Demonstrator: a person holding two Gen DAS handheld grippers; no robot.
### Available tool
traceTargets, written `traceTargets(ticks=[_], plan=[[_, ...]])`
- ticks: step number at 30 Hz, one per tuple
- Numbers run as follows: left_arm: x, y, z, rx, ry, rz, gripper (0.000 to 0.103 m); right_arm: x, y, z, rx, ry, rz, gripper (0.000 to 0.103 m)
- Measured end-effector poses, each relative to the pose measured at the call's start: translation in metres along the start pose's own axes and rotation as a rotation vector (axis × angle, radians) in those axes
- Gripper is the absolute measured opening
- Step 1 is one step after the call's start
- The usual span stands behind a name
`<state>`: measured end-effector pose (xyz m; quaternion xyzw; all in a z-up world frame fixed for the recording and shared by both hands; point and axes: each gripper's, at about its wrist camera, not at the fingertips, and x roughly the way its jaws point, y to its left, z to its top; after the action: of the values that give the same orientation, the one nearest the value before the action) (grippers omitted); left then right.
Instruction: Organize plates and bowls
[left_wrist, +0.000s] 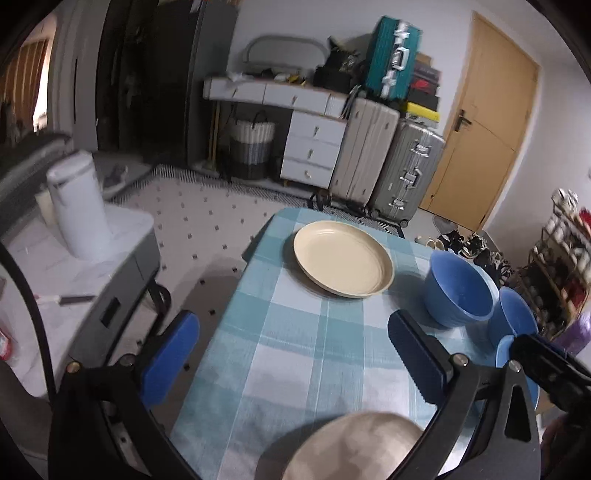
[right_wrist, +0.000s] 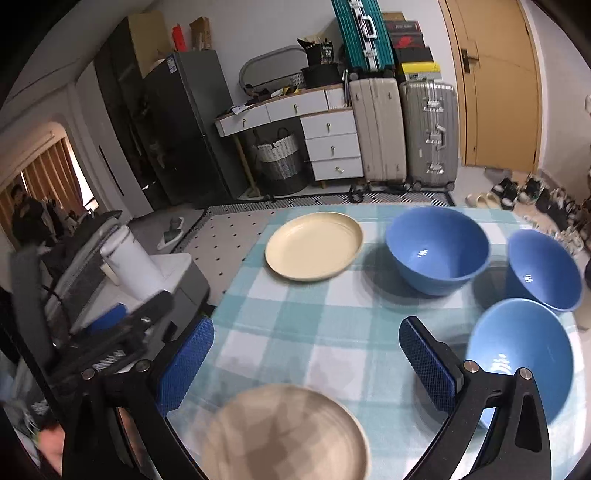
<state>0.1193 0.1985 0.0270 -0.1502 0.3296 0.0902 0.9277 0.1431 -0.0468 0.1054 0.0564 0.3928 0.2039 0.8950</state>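
Observation:
A cream plate (left_wrist: 343, 258) (right_wrist: 314, 245) lies at the far end of the blue checked table (left_wrist: 295, 350) (right_wrist: 295, 332). A second, beige plate (left_wrist: 354, 446) (right_wrist: 286, 432) lies near me, below both grippers. Three blue bowls stand on the right: a big one (right_wrist: 437, 249) (left_wrist: 458, 288), one further right (right_wrist: 541, 269) (left_wrist: 511, 317), and a near one (right_wrist: 521, 354). My left gripper (left_wrist: 291, 358) is open above the table's near left part. My right gripper (right_wrist: 306, 365) is open too, nothing between its fingers.
A low white side table (left_wrist: 74, 266) with a white jug (left_wrist: 79, 206) (right_wrist: 133, 262) stands left of the table. Suitcases (right_wrist: 402, 129), a drawer unit (right_wrist: 332, 144) and a door (right_wrist: 495, 81) line the back wall. Shoes (right_wrist: 517, 192) lie on the right. A person (right_wrist: 27, 218) stands far left.

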Motion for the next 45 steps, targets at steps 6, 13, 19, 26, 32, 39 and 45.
traceTargets(ticks=[6, 13, 19, 26, 32, 39, 45], plan=[[0.058, 0.019, 0.025, -0.126, 0.097, 0.004, 0.103, 0.044, -0.001, 0.044, 0.099, 0.082, 0.052, 0.102], [0.117, 0.015, 0.041, -0.078, 0.154, 0.032, 0.103, 0.108, -0.012, 0.064, 0.292, 0.183, 0.094, 0.102], [0.158, 0.022, 0.051, -0.129, 0.198, 0.013, 0.103, 0.160, -0.028, 0.061, 0.440, 0.263, 0.108, 0.102], [0.189, 0.021, 0.052, -0.115, 0.199, 0.007, 0.102, 0.197, -0.041, 0.053, 0.535, 0.306, 0.083, 0.102], [0.208, 0.030, 0.059, -0.176, 0.195, -0.097, 0.101, 0.219, -0.034, 0.053, 0.529, 0.324, 0.025, 0.090], [0.234, 0.022, 0.061, -0.128, 0.255, -0.105, 0.101, 0.241, -0.049, 0.054, 0.564, 0.352, -0.012, 0.087], [0.252, 0.012, 0.056, -0.172, 0.302, -0.117, 0.101, 0.260, -0.048, 0.054, 0.506, 0.331, -0.068, 0.078]])
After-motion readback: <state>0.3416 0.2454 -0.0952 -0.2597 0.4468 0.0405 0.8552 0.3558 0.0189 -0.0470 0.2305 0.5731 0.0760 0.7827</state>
